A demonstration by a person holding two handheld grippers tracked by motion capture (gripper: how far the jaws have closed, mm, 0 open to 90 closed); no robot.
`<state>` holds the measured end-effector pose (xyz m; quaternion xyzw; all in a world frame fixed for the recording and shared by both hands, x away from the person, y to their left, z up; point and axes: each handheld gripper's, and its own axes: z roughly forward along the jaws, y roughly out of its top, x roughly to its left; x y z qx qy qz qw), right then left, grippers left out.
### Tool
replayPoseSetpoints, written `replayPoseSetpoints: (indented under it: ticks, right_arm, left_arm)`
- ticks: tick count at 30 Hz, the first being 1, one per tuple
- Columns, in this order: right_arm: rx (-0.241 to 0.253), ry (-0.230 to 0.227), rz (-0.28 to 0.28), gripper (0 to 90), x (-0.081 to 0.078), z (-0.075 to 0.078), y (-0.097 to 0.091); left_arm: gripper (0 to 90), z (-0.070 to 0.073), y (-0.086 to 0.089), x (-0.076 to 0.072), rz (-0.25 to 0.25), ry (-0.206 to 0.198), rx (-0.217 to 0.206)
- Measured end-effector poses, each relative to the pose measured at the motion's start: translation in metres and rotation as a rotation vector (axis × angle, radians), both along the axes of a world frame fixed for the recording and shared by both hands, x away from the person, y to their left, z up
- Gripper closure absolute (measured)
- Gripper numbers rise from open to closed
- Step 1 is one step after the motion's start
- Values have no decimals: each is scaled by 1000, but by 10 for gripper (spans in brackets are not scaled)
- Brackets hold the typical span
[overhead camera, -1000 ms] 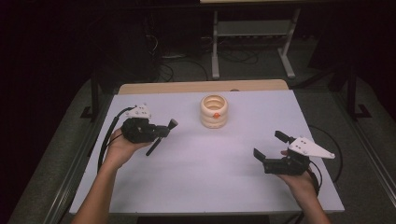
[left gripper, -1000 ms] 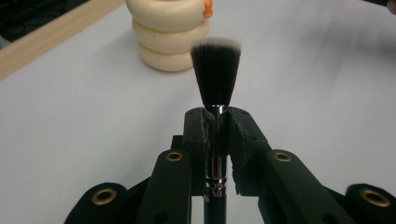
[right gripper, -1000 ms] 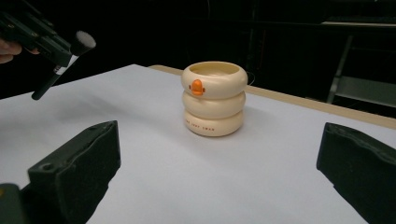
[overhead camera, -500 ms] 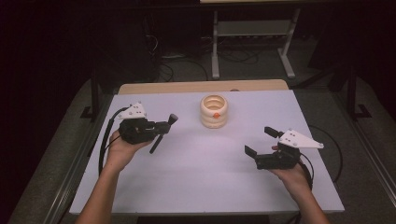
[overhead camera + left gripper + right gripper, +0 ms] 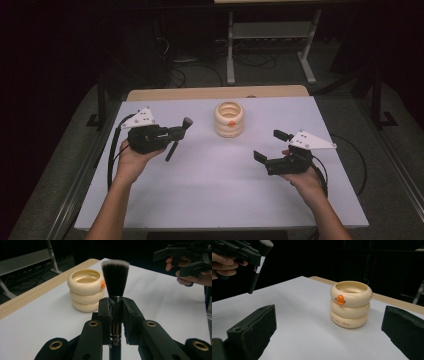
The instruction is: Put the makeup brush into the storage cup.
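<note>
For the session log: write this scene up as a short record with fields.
surface: white table
left gripper: jaws shut on makeup brush, bristles up in its own view
right gripper: jaws open, nothing between them, above the table
holder: cream ringed cup, upright, orange beak on its side, open top
cup position: between both grippers, toward the far edge

1. The high view looks forward and down from above the person's side, taking in the whole white table (image 5: pixel 210 195) and the dark floor beyond it.
2. The left gripper view sits low and close behind the left gripper (image 5: pixel 116 315), facing right and far across the table.
3. The right gripper view sits low behind the right gripper (image 5: pixel 329 332), facing left and far.
4. All three share the cream ringed holder (image 5: pixel 229 119) (image 5: pixel 86 290) (image 5: pixel 351 303); each gripper view also catches the other hand.
</note>
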<state>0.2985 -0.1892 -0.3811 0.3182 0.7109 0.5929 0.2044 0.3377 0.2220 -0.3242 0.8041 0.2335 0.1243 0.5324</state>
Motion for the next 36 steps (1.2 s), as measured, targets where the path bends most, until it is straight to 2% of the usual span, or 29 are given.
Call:
replayPoseSetpoints:
  ticks: [4, 14, 18, 23, 26, 33, 36]
  right_arm:
    - [13, 2, 12, 0, 4, 2, 5]
    - [8, 17, 60, 0, 11, 6, 21]
    - [24, 23, 82, 0, 14, 7, 29]
    - [23, 32, 106, 0, 18, 6, 38]
    - [50, 50, 121, 0, 20, 5, 42]
    - [53, 42, 130, 0, 28, 5, 53]
    - [51, 36, 136, 0, 30, 4, 59]
  left_arm:
    - [783, 0, -3, -1, -5, -7, -10]
    - [783, -1, -15, -4, -21, -27, -39]
    - [783, -2, -20, -5, -25, -28, -51]
    - [783, -5, -26, -5, -34, -21, -64]
    - [784, -8, -30, -5, -38, -17, -67]
    - [783, -16, -39, -4, -42, -4, -84]
    - [783, -19, -42, -3, -43, -2, -79]
